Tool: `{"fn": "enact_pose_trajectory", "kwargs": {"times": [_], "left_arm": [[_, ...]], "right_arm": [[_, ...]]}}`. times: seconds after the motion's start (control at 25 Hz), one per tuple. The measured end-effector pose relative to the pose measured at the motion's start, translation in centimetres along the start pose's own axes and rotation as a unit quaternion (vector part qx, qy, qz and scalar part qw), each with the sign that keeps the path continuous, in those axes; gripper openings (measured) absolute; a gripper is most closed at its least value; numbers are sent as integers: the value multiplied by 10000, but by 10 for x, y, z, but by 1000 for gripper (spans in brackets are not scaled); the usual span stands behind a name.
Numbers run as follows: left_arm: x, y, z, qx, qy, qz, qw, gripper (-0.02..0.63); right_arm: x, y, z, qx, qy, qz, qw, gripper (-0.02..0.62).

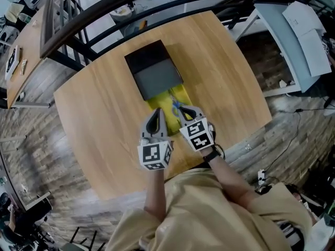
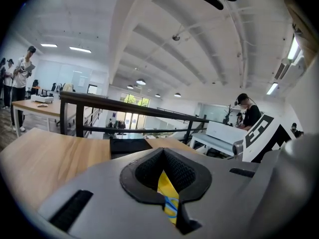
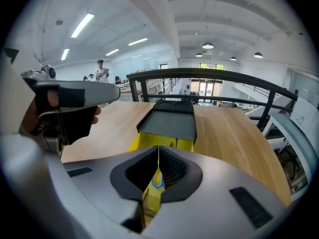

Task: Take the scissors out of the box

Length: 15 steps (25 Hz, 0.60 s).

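A yellow box lies on the round wooden table, its black lid slid back over the far half. Scissors with blue handles rest in the uncovered near half. My left gripper hovers over the box's near left corner, jaws together and nothing held. My right gripper is just right of the scissors, also shut and empty. In the right gripper view the lid and yellow box lie straight ahead, and a blue handle shows through the jaw cutout. The left gripper view shows yellow and blue the same way.
A black railing curves behind the table's far edge. White desks stand at the right, another wooden desk at the left. Cables lie on the floor to the right. People stand far off in both gripper views.
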State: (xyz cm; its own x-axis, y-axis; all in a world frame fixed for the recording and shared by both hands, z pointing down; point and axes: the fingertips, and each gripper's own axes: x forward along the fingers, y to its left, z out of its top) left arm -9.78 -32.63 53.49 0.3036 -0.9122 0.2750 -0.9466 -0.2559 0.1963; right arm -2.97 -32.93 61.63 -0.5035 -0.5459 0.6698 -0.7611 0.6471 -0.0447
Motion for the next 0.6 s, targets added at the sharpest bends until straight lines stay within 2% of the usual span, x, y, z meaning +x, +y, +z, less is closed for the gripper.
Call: {"fn": "enact_pose_trajectory", "kwargs": {"times": [0.36, 0.6], "left_arm": [[17, 31, -17, -203, 181, 216, 9994, 11], [22, 40, -23, -250, 305, 219, 9990, 11]], "right_arm": [[47, 1, -31, -143, 880, 179, 9959, 14], [64, -1, -47, -62, 1349, 37, 9908, 14]]}}
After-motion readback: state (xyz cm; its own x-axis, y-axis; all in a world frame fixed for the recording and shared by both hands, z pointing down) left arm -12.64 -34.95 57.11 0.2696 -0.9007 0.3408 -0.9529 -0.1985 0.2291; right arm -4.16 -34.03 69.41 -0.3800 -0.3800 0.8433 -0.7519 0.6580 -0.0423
